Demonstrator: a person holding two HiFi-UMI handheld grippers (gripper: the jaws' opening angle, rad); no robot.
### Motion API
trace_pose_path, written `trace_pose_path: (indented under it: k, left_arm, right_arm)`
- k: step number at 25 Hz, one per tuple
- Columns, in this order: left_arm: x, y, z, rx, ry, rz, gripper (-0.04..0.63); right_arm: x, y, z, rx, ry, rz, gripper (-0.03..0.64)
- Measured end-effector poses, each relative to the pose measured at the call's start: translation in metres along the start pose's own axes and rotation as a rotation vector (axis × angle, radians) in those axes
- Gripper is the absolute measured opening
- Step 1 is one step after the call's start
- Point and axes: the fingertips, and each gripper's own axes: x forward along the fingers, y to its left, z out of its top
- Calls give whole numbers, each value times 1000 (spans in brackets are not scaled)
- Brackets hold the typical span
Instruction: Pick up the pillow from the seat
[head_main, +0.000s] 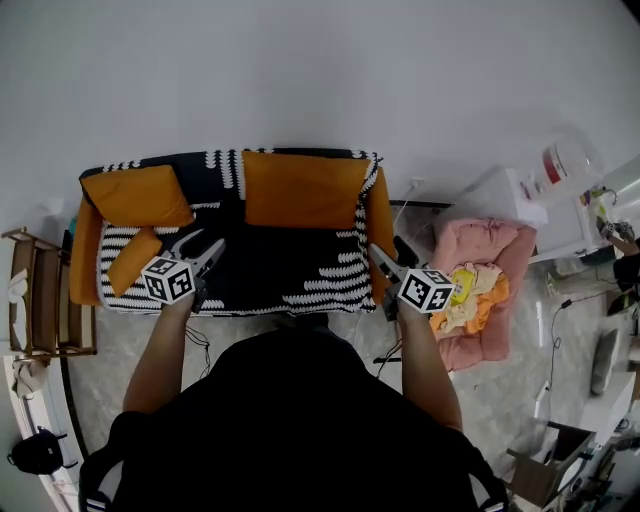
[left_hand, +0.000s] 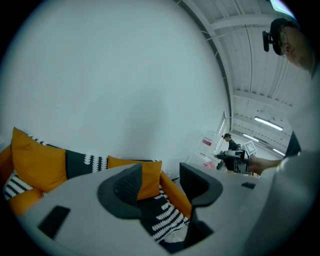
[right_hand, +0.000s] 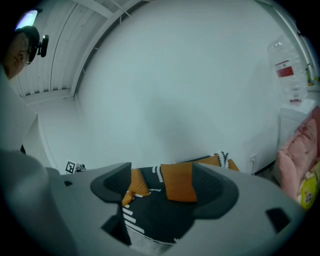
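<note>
Hovering at striped sofa's (head_main: 300, 272) near edge: left gripper (head_main: 204, 245) and right gripper (head_main: 380, 260), both with jaws apart, empty. Needing left gripper steering left onto small orange pillow (head_main: 133, 260) lying at seat's left end, pinching a corner firmly.

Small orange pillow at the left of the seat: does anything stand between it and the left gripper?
Nothing visible does. The small pillow lies uncovered on the sofa seat, close beside the left gripper, whose fingers are open and empty.
</note>
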Motion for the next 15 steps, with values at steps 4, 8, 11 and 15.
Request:
trace_pose_path:
  k: [4,8,11,15]
  left_arm:
    - [17,-2,3,6,11,11,239]
    - [32,-1,7,2,17,18,239]
    - [45,2,9,-9,20,21,239]
    - [60,6,10,-19,31,33,239]
  right_arm:
    - [11,-16,5,10,15,3,371]
    - [22,-29,8,18,31,14,371]
    - [32,-39,13,22,42,18,371]
    - [45,-52,20,25,59,27,371]
